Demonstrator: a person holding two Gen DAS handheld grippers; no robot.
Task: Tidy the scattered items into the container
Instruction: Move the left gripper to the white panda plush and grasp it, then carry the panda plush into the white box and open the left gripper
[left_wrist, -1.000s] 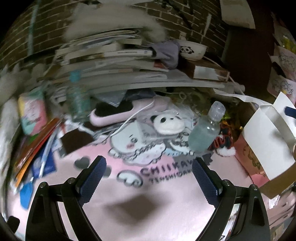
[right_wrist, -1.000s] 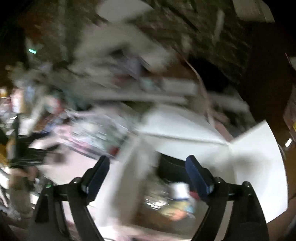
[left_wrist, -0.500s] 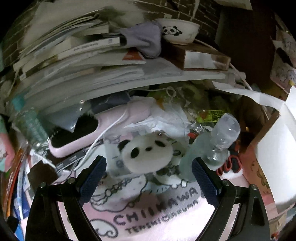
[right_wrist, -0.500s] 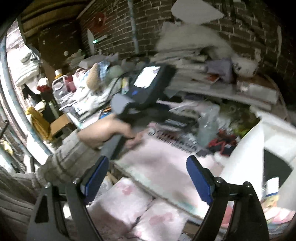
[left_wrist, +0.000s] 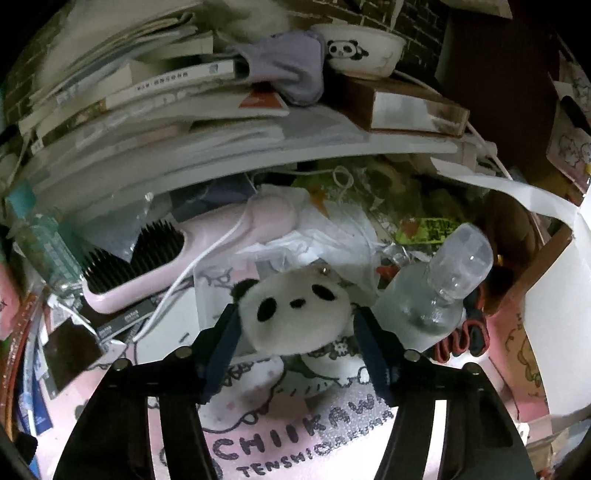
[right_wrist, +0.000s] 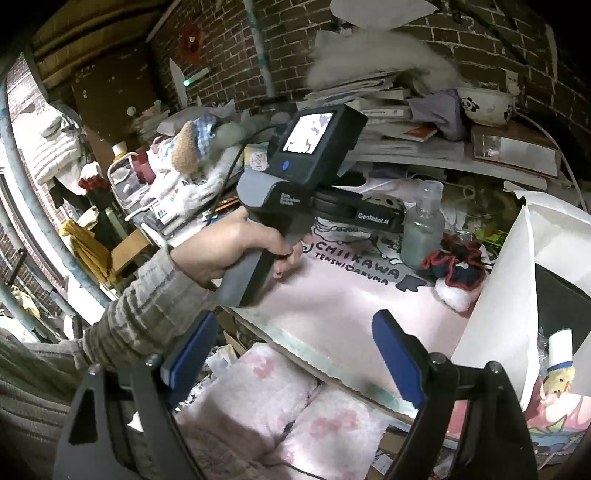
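Left tongs (left_wrist: 295, 325) closing on soft, light, fluffy black-and-white panda plush (left_wrist: 295, 317) between pads; squeezes easily, grip mid-body. Right tongs (right_wrist: 295, 354) apart, empty.

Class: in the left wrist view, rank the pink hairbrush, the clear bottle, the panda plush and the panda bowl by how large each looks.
1. Pink hairbrush, the longest.
2. Panda plush and clear bottle: they look alike, so no ranking; both lie nearest the camera, which enlarges them.
3. Panda bowl, smallest, but farthest away.
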